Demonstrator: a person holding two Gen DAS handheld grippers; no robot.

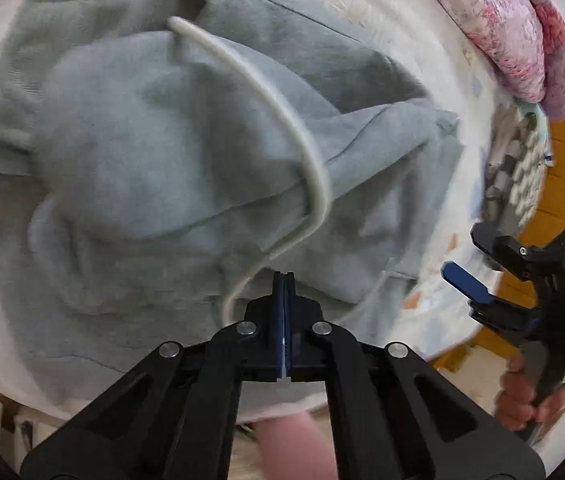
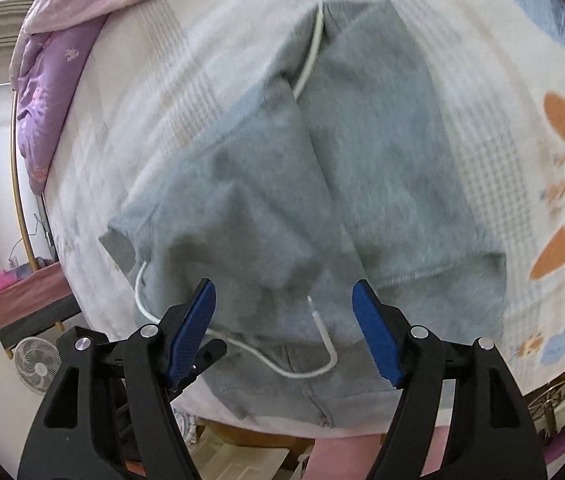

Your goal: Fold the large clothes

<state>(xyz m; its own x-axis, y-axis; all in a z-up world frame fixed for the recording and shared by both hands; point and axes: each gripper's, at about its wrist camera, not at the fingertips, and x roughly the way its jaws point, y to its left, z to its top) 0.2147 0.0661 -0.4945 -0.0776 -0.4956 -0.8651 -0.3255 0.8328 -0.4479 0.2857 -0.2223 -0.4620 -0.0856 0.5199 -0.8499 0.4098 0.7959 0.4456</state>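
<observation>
A grey hoodie [image 1: 154, 168] lies crumpled on the bed and fills most of the left wrist view. Its white drawstring [image 1: 282, 108] curves across the cloth. My left gripper [image 1: 283, 280] is shut, its blue pads pressed together with nothing seen between them, just above the hoodie's near edge. In the right wrist view the hoodie [image 2: 382, 160] lies folded over, the drawstring [image 2: 314, 368] looping along its near hem. My right gripper [image 2: 286, 316] stands open over that hem, with cloth below the gap and neither pad touching it. The same right gripper [image 1: 478, 260] shows at the bed's right edge.
The bed sheet [image 2: 162, 100] is white with orange and blue patches. A pink and purple quilt [image 2: 50, 80] is heaped at the far side. A checked cloth [image 1: 518, 168] hangs off the bed's right edge. A hand [image 1: 522, 400] holds the right gripper's handle. A fan [image 2: 38, 364] stands on the floor.
</observation>
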